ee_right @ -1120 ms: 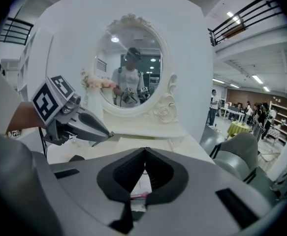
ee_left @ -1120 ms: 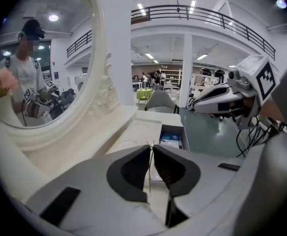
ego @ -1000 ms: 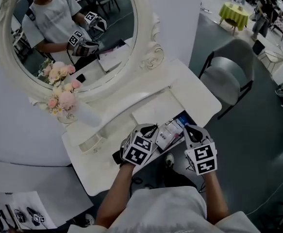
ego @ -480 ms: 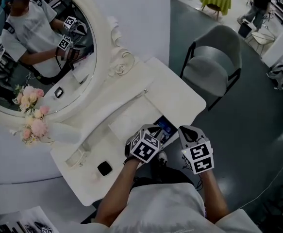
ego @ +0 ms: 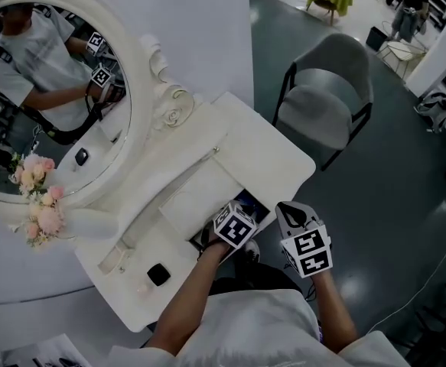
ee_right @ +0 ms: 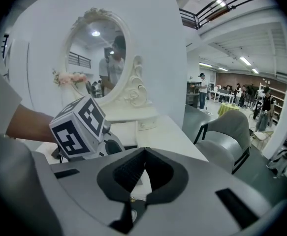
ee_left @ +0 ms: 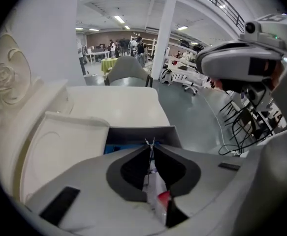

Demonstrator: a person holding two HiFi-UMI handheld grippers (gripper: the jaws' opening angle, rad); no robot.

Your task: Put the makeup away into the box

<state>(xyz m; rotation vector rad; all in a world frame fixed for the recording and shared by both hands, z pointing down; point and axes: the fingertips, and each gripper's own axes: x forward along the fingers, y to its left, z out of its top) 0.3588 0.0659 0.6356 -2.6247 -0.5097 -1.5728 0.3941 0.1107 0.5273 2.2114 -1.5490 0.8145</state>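
Two hand-held grippers work at the front edge of one white dressing table (ego: 272, 155). The left gripper (ee_left: 149, 144) has its two jaws pressed almost together, pinching one thin clear plastic packet with white and red print (ee_left: 158, 193), which runs up between the pads to the tips. It points steeply down at one open dark-walled box with a blue inside (ee_left: 133, 132), set at the table's front edge; the blue shows just beyond the jaw tips, and the packet has not been let go. The right gripper (ee_right: 143, 152) hangs just beside the left, off the table's edge, with its two jaws pressed together and nothing between them. On the tabletop, well apart from the box, lies one small black square case (ego: 157, 274). One oval mirror in an ornate white frame (ego: 166, 107) stands behind, one bunch of pink and white flowers (ego: 39, 199) sits at its foot, and one grey chair (ego: 326, 90) stands beside the table.
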